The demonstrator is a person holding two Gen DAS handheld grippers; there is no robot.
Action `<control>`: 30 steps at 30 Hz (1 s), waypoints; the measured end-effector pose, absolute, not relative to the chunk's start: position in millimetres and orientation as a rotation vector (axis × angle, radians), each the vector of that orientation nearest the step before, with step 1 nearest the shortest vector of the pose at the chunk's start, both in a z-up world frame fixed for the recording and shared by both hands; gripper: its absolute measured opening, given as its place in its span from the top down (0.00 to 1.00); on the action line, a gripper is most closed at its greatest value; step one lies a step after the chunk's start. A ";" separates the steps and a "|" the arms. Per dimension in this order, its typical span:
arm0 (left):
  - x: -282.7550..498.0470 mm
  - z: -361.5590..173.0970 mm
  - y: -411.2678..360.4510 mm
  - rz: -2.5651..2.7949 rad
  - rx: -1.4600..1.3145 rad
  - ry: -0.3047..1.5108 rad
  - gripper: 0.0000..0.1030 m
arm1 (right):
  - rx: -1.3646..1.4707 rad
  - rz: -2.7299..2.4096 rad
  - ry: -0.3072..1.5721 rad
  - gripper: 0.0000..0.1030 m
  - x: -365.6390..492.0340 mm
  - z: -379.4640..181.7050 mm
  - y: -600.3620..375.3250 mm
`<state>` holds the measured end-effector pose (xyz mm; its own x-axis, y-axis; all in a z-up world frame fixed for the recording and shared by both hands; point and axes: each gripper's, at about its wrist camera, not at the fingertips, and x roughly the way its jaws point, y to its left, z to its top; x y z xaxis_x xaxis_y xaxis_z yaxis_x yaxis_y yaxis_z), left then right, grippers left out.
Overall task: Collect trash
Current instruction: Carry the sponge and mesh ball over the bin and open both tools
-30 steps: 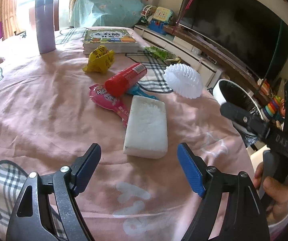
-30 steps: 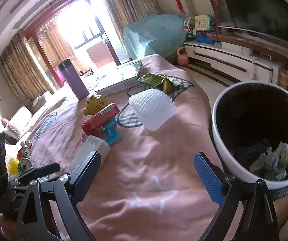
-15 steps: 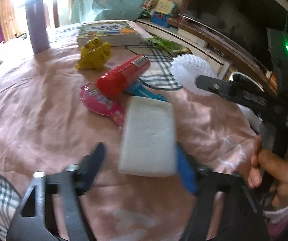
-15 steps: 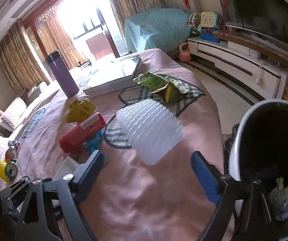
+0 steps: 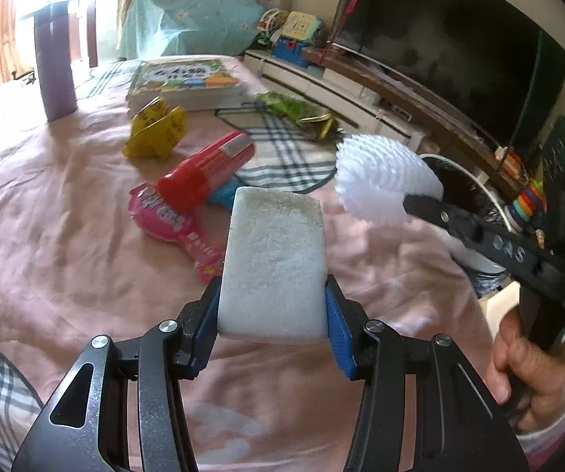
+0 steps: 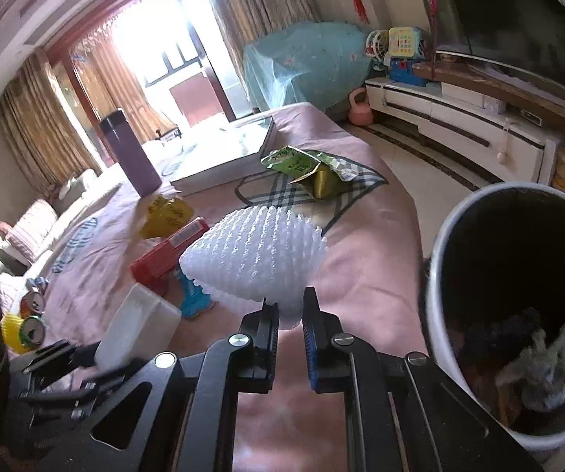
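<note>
Foam block (image 5: pixel 273 263) clamped in our left gripper (image 5: pixel 272 310); right gripper (image 6: pixel 289 316) pinches foam fruit net (image 6: pixel 254 257) by edge. We judge net may slip before trash bin (image 6: pixel 437 275).

The white foam block (image 5: pixel 273 263) at centre frame looks rough and grainy, matt. The foam net sleeve (image 6: pixel 254 255) is ribbed, faintly translucent. Below both, the pink tablecloth (image 5: pixel 46 236) is soft, creased cloth. The red tube (image 5: pixel 207 171) (upper centre) looks glossy plastic.
</note>
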<state>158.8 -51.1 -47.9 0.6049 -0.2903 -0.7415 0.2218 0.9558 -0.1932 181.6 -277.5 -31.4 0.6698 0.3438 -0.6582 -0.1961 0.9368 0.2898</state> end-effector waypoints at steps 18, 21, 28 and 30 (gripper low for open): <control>151.9 -19.8 -138.1 -0.475 0.016 0.832 0.53 | 0.341 0.121 0.694 0.87 110.5 -12.2 -371.1; 152.8 -17.0 -152.7 -0.498 0.031 0.828 0.53 | 0.352 0.087 0.687 0.87 106.3 -12.0 -386.6; 157.4 -15.4 -186.3 -0.546 0.069 0.837 0.53 | 0.362 0.032 0.675 0.88 101.3 -12.7 -414.3; 160.2 -14.9 -195.5 -0.557 0.078 0.839 0.53 | 0.365 0.022 0.678 0.88 100.8 -13.7 -419.9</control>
<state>160.2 -195.5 -14.9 0.5349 -0.4370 -0.7231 0.4968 0.8549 -0.1492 100.8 -419.9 -13.7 0.7814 0.1375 -0.6087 0.0980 0.9363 0.3374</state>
